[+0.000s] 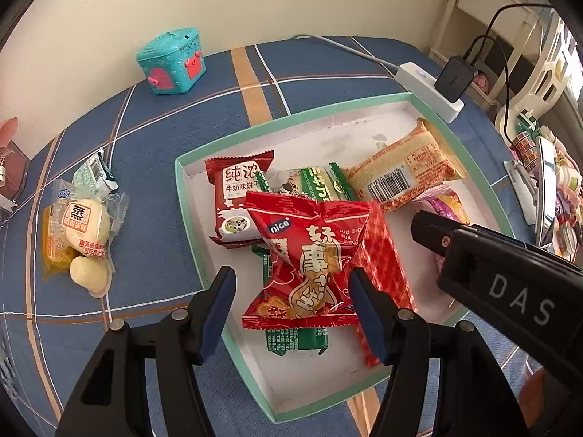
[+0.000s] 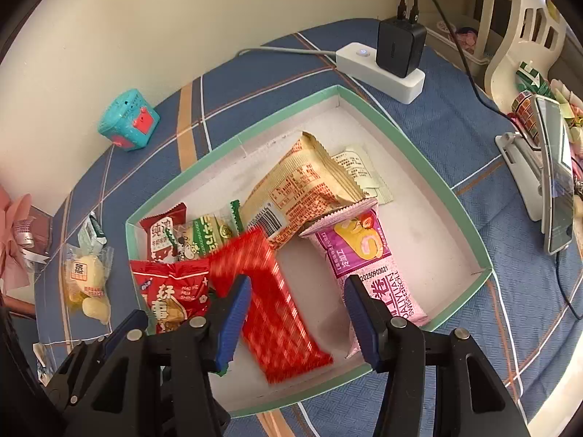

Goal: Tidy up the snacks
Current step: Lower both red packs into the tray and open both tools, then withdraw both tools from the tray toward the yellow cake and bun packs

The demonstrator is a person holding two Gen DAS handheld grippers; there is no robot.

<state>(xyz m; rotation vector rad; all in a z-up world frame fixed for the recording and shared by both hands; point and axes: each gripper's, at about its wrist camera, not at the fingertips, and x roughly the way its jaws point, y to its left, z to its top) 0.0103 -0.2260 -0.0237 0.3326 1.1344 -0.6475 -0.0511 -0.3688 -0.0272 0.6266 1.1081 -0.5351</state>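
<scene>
A shallow green-rimmed white box (image 1: pixel 182 182) (image 2: pixel 473 233) lies on the blue plaid cloth and holds several snack packs. My left gripper (image 1: pixel 291 309) is open above a red peanut pack (image 1: pixel 309 255) (image 2: pixel 171 291) that lies in the box. My right gripper (image 2: pixel 297 313) is open above a blurred red checkered pack (image 2: pixel 280 320) (image 1: pixel 379 262). A pink Swiss roll pack (image 2: pixel 364 255), an orange biscuit pack (image 2: pixel 302 189) (image 1: pixel 404 171), a dark red milk biscuit pack (image 1: pixel 233 196) and green packs (image 1: pixel 320 182) also lie inside. Outside on the left lie clear-wrapped yellow cakes (image 1: pixel 83 229) (image 2: pixel 87 284).
A teal toy chest (image 1: pixel 171 62) (image 2: pixel 127 120) stands near the wall. A white power strip (image 2: pixel 379 69) (image 1: pixel 430 91) with a black charger lies behind the box. A phone on a stand (image 2: pixel 554 174) and cluttered items are at the right. The right gripper's body (image 1: pixel 510 273) crosses the left wrist view.
</scene>
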